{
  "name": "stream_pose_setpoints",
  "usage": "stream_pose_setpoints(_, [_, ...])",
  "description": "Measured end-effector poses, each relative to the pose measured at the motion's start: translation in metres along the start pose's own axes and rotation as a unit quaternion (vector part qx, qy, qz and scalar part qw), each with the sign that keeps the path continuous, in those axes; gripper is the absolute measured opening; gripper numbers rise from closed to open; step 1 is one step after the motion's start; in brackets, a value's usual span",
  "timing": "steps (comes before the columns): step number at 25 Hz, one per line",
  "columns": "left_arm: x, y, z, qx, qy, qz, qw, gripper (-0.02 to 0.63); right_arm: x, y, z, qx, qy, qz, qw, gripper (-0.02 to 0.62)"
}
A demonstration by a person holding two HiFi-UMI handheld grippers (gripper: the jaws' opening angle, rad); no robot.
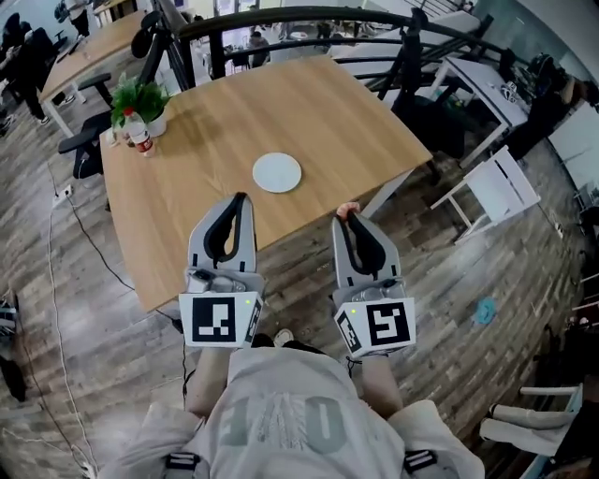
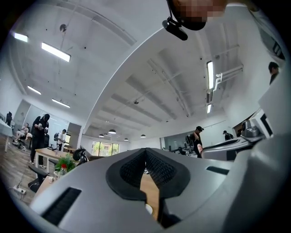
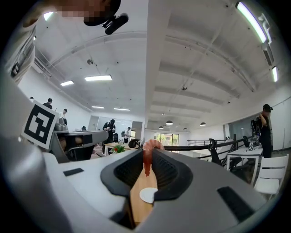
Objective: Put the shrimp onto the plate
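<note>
A round white plate [image 1: 277, 173] lies near the middle of the wooden table [image 1: 197, 224]. A pink shrimp [image 1: 347, 210] sticks out from the tips of my right gripper [image 1: 349, 217], which is shut on it and held over the floor just off the table's near edge. In the right gripper view the shrimp [image 3: 147, 154] curls between the pads, with the plate [image 3: 148, 195] farther ahead on the table. My left gripper [image 1: 241, 200] hovers over the table's near edge, short of the plate, its tips together and holding nothing. A sliver of the plate [image 2: 148, 209] shows in the left gripper view.
A potted plant [image 1: 140, 98] and a small bottle [image 1: 138, 132] stand at the table's far left corner. A white folding chair [image 1: 501, 190] stands on the floor at the right. More desks and a dark railing [image 1: 309, 17] lie beyond the table.
</note>
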State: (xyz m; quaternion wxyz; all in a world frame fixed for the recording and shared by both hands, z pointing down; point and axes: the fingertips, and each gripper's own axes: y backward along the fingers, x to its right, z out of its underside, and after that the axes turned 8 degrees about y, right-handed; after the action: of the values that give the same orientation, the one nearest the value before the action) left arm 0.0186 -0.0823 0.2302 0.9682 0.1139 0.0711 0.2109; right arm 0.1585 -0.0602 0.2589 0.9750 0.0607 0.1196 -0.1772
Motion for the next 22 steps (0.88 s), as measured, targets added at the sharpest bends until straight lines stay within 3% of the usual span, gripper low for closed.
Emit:
stream_pose_setpoints(8, [-0.039,-0.035,0.026,-0.031,0.003,-0.024,0.9992,0.009,0.001,-0.063,0.036,-0.037,-0.035,-0.026,0.998,0.066])
stream_pose_setpoints(22, [-0.100,-0.147,0.049,-0.037,0.026,0.029,0.9986,0.009,0.009,-0.171,0.047,-0.072,-0.016,0.002,0.997,0.066])
